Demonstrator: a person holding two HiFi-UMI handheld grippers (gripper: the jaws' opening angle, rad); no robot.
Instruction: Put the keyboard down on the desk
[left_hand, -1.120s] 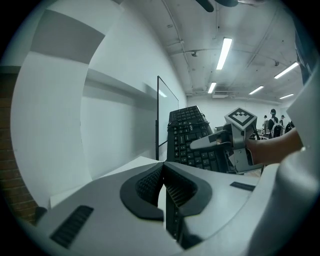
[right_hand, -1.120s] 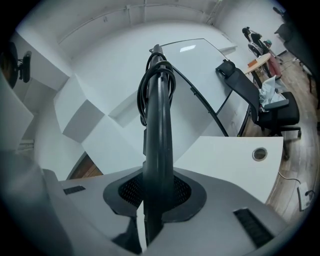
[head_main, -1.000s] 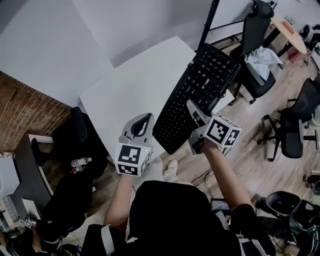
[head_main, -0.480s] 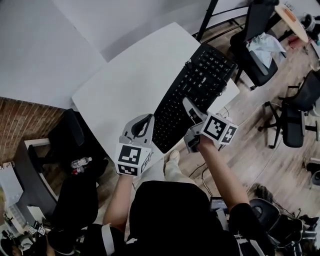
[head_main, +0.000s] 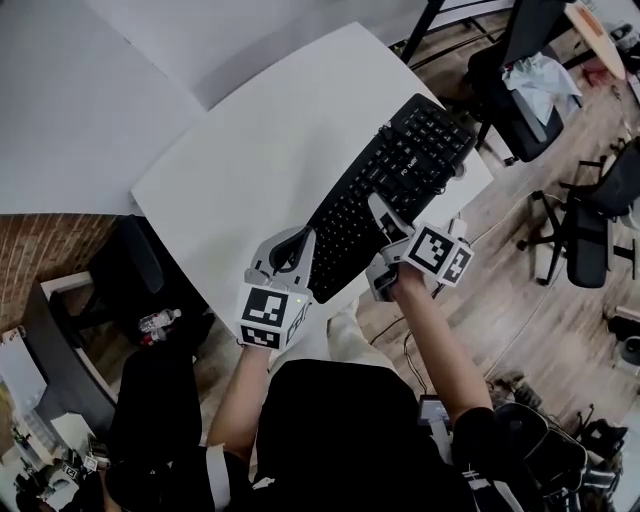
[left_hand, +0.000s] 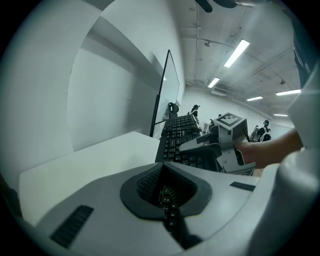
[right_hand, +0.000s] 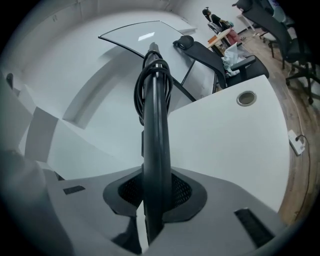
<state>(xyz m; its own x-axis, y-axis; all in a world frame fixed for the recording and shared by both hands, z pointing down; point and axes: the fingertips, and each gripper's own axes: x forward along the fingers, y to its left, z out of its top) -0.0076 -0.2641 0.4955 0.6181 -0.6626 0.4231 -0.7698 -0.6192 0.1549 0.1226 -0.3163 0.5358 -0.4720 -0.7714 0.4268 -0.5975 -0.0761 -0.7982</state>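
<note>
A black keyboard (head_main: 395, 185) lies slantwise over the right part of the white desk (head_main: 250, 150), its far end toward the desk's right corner. My right gripper (head_main: 383, 215) is shut on its right long edge near the middle. In the right gripper view the keyboard (right_hand: 155, 125) stands edge-on between the jaws, a coiled cable at its far end. My left gripper (head_main: 288, 248) is shut and sits just left of the keyboard's near end. Whether it touches the keyboard I cannot tell. In the left gripper view the keyboard (left_hand: 181, 134) and the right gripper (left_hand: 202, 145) lie ahead.
Office chairs (head_main: 590, 235) stand on the wooden floor at the right, one with a cloth (head_main: 540, 75) on it. A black chair (head_main: 140, 270) and a water bottle (head_main: 160, 323) are at the left. A cable grommet (right_hand: 246, 98) sits in the desk.
Both grippers and the keyboard have sunk toward the desk. The keyboard now sits lower and more fully over the desktop, still gripped by the right gripper.
</note>
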